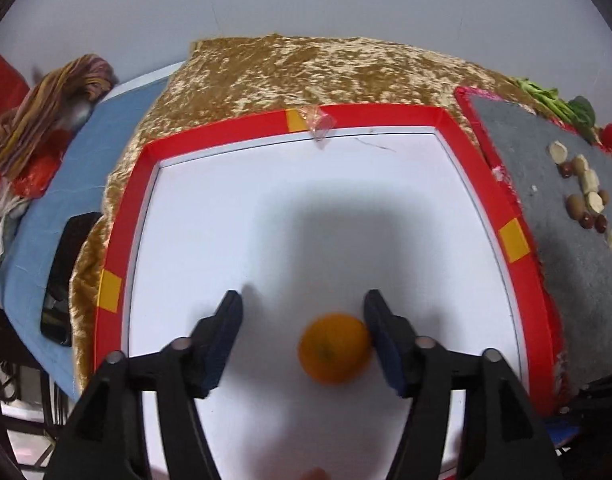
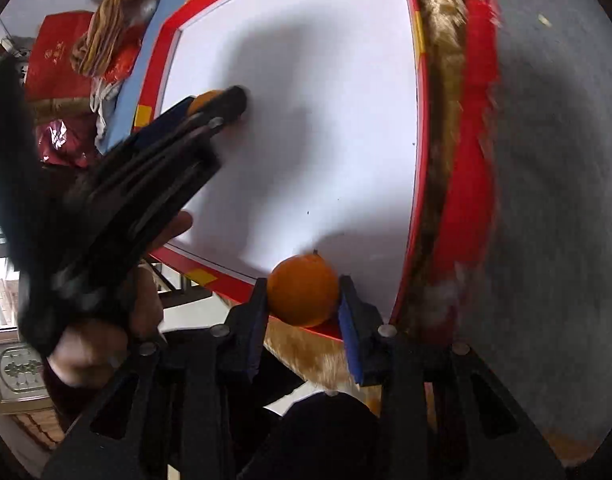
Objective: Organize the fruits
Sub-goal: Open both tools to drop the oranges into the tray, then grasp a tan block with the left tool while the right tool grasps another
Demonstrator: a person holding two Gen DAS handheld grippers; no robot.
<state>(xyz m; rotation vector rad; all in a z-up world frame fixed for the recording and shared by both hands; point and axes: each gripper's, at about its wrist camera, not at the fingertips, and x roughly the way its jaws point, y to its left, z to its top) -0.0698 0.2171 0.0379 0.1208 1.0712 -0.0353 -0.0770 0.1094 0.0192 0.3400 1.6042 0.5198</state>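
Note:
A white tray with a red rim [image 1: 210, 136] lies on a gold cloth. In the left wrist view an orange [image 1: 333, 348] sits on the tray between the fingers of my left gripper [image 1: 304, 300]. The jaws stand wide open; the orange rests against the right finger and is clear of the left one. In the right wrist view my right gripper [image 2: 302, 284] is shut on a second orange [image 2: 304, 294] and holds it above the tray's near red rim [image 2: 226, 280]. The left gripper [image 2: 222, 104] shows there too, over the tray's left side, with its orange [image 2: 204, 102] partly hidden.
A grey mat [image 1: 545, 184] with a red edge lies right of the tray and carries several small nuts and pale pieces [image 1: 585, 196]. Green leaves [image 1: 561, 104] lie behind it. A blue surface [image 1: 66, 184], a black phone [image 1: 64, 276] and bundled cloth [image 1: 50, 108] are on the left.

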